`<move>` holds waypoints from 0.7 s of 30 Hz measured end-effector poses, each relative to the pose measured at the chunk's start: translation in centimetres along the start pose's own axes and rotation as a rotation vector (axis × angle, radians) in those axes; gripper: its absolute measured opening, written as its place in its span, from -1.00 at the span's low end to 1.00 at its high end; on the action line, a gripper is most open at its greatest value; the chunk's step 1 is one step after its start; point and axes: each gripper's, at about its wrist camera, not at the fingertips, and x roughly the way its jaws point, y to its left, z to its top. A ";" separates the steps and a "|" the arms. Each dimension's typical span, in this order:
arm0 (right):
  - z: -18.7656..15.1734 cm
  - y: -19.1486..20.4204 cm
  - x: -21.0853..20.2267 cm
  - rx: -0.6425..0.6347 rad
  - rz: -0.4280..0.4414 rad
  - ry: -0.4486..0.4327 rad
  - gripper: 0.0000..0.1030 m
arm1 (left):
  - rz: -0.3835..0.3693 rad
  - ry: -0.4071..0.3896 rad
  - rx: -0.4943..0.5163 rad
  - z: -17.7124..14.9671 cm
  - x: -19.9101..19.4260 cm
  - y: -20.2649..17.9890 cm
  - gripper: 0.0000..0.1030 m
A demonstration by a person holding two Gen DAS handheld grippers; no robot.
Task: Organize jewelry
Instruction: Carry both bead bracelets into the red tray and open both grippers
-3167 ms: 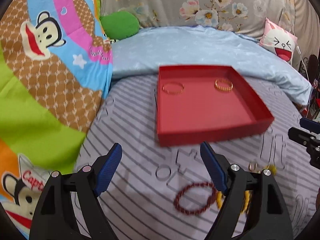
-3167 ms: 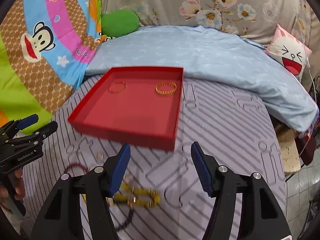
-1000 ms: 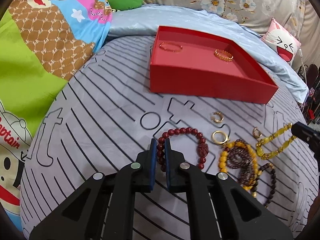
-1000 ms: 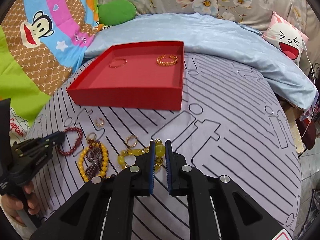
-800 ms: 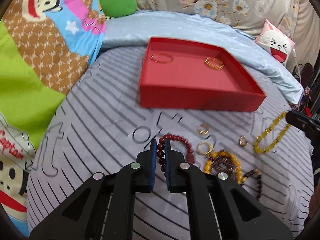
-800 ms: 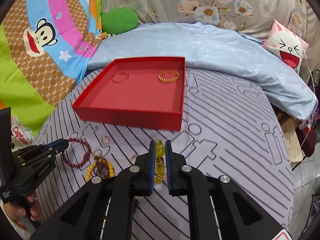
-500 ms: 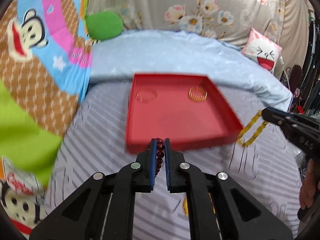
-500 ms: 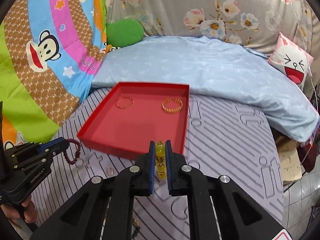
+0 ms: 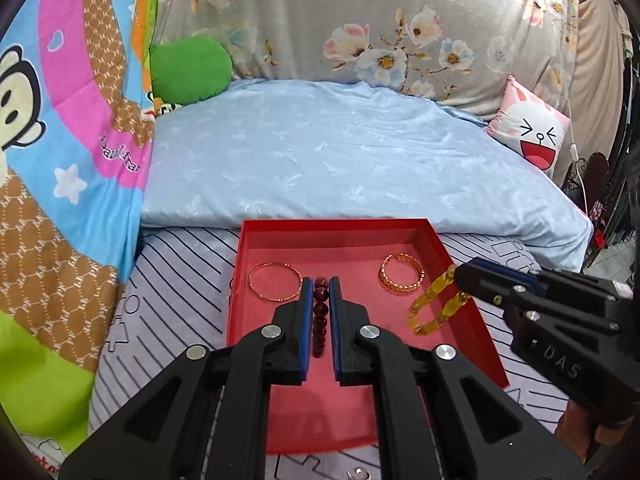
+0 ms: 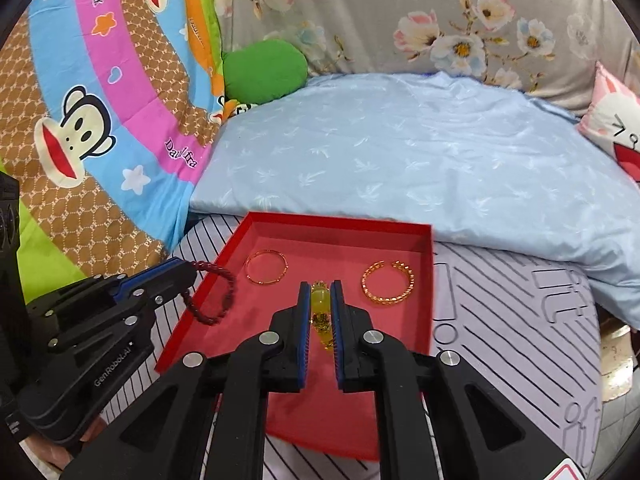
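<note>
My left gripper [image 9: 320, 284] is shut on a dark red bead bracelet [image 9: 320, 314] and holds it above the red tray [image 9: 336, 236]; the bracelet [image 10: 216, 296] hangs over the tray's left edge in the right wrist view. My right gripper [image 10: 320, 286] is shut on a yellow bead bracelet [image 10: 321, 316], which dangles over the tray's right side [image 9: 436, 308]. A thin gold bangle [image 9: 275, 281] and a gold chain bangle [image 9: 401, 272] lie at the back of the tray.
The tray [image 10: 340, 222] sits on a striped grey cloth [image 10: 512, 320]. A light blue quilt [image 9: 340, 160] lies behind it, a cartoon blanket [image 9: 60, 160] to the left, a green cushion [image 9: 190, 68] and pink pillow [image 9: 532, 140] farther back. A small ring [image 9: 358, 474] lies near the tray's front.
Both grippers closed on their bracelets on the cloth, lifted them and carried them forward. They now hang over the tray; the loose jewelry pile has dropped out of view.
</note>
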 end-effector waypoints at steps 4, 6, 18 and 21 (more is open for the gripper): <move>-0.7 -0.7 3.3 -0.001 -0.027 0.058 -0.82 | 0.020 0.037 0.006 -0.4 2.8 0.4 -0.85; -1.1 -1.2 4.5 -0.010 -0.061 0.079 -0.82 | 0.036 0.053 0.014 -0.7 4.1 0.5 -0.85; -1.6 -3.9 3.6 -0.007 -0.167 0.032 -0.54 | 0.119 0.020 -0.015 -1.8 4.6 2.2 -0.28; -1.9 -3.6 2.1 -0.011 -0.165 0.008 -0.50 | 0.128 -0.005 -0.020 -1.7 3.1 2.5 -0.20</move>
